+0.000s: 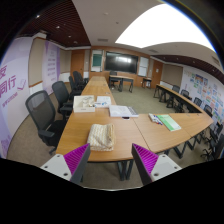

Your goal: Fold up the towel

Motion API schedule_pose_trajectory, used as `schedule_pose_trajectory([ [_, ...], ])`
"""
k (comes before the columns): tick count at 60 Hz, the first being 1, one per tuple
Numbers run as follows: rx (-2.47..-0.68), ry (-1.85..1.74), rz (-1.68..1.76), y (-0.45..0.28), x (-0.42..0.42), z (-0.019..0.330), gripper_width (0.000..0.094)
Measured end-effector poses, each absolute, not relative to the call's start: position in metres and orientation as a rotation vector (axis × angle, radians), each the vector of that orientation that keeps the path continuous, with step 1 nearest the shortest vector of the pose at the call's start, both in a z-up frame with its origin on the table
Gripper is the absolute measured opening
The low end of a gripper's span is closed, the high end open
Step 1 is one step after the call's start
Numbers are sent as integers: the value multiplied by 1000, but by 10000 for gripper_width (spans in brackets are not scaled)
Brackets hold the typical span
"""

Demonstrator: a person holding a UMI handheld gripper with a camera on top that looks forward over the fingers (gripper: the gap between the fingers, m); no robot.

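**Approach not yet made: towel lies well ahead of the claw**

Your claw (110, 160) is raised above the near end of the long wooden counter (110, 135), fingers spread with nothing between them. The purple pads (140, 160) face each other across an empty gap.

The towel (85, 103), a pale, loosely bunched cloth, rests on the counter well beyond the fingers and slightly to their left. Papers (122, 111) lie just to its right, and a green-covered item (167, 122) sits further right. Black chairs (45, 112) line the left side.

Judgement: the step in hand is the reach. To do it well, bring the claw forward and down along the left half of the counter, keeping clear of the papers. Hold the fingers spread until one free edge or corner of the towel sits between them. From here I cannot tell which edge is free, so settle that on approach. Pinch a single layer only, otherwise the fold will likely drag the whole bundle.
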State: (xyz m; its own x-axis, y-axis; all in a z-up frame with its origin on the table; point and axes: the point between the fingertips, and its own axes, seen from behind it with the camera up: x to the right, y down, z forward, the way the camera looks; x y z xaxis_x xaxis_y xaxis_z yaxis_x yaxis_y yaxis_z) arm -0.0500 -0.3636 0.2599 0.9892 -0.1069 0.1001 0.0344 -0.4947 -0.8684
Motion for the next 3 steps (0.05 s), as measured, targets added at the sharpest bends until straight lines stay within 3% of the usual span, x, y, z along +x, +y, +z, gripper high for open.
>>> schedule_pose_trajectory([
  [3, -2087, 51, -164, -365, -51, 259, 854],
])
